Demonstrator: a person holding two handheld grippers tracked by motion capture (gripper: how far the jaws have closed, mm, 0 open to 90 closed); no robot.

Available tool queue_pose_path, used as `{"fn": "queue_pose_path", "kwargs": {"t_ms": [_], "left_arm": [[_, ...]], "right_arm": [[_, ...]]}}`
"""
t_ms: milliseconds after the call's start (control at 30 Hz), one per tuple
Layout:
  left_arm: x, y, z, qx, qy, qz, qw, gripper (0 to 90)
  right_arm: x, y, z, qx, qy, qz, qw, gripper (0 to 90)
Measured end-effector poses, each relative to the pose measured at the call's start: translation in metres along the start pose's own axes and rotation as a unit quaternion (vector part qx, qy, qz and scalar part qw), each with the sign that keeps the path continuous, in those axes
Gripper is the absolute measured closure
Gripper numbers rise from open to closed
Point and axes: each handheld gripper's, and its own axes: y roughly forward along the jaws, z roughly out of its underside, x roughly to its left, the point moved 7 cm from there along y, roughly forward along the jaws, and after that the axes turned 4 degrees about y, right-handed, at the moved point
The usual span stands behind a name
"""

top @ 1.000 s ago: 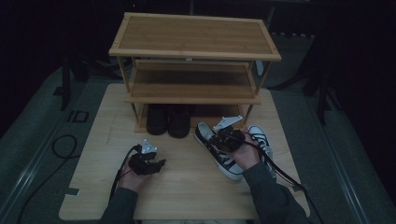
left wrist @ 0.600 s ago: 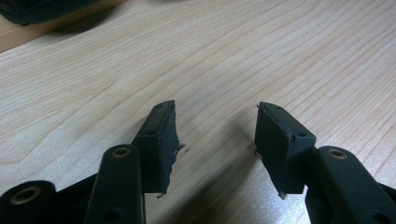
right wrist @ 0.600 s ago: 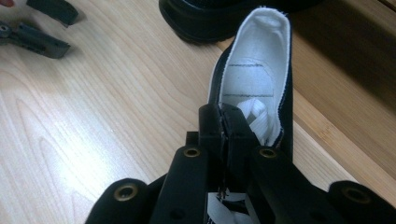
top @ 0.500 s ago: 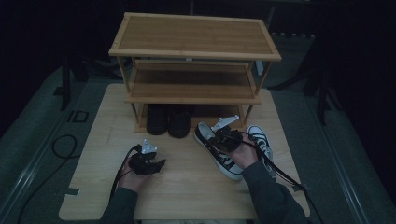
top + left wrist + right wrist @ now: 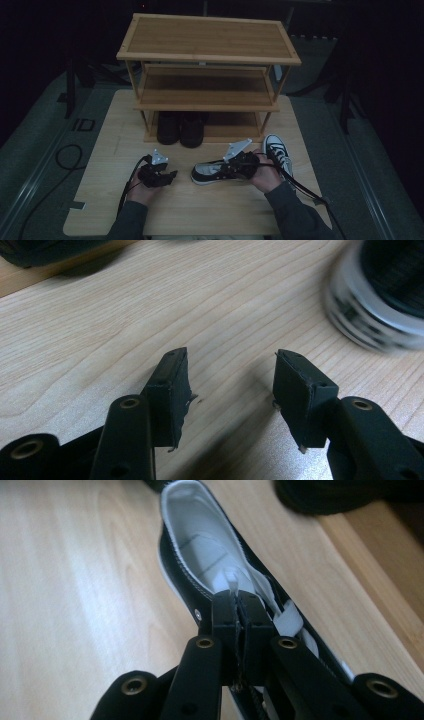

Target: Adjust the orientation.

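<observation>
A black low sneaker with a white sole (image 5: 207,173) lies across the wooden table (image 5: 200,215), heel toward the left. My right gripper (image 5: 235,167) is shut on its upper near the tongue. The right gripper view shows the jaws (image 5: 239,607) pinched together on the sneaker's (image 5: 195,545) edge and white lining. Its mate (image 5: 276,150) lies just behind my right hand. My left gripper (image 5: 167,176) rests low over the table, a short way left of the held sneaker, open with bare wood between its fingers (image 5: 230,375). The blurred sneaker heel (image 5: 370,315) shows ahead of it.
A three-tier bamboo shoe rack (image 5: 210,55) stands at the table's back. A pair of black shoes (image 5: 180,129) sits on its bottom shelf, and its base rail (image 5: 370,555) runs beside the held sneaker. A cable (image 5: 60,160) loops on the floor at left.
My right gripper has swung left with the sneaker, which turned from a diagonal lie to lying across the table, closer to the left gripper. The left gripper has stayed put.
</observation>
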Motion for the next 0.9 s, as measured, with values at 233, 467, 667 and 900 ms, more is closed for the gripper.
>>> {"fn": "queue_pose_path", "kwargs": {"t_ms": [233, 467, 667, 900], "left_arm": [[0.000, 0.000, 0.000, -0.001, -0.001, 0.000, 1.0000, 48.8], [0.000, 0.000, 0.000, -0.002, 0.000, 0.000, 1.0000, 48.7], [0.000, 0.000, 0.000, -0.002, 0.000, -0.001, 1.0000, 48.7], [-0.001, 0.000, 0.000, -0.002, 0.000, -0.002, 1.0000, 48.6]], "right_arm": [[0.002, -0.016, 0.016, -0.011, 0.009, -0.026, 0.9996, 86.9], [0.008, -0.022, 0.030, 0.003, -0.004, -0.034, 0.9994, 85.7], [0.006, -0.029, 0.037, 0.000, 0.006, -0.039, 0.9992, 85.1], [0.007, -0.037, 0.051, 0.007, 0.012, -0.049, 0.9987, 82.9]]}}
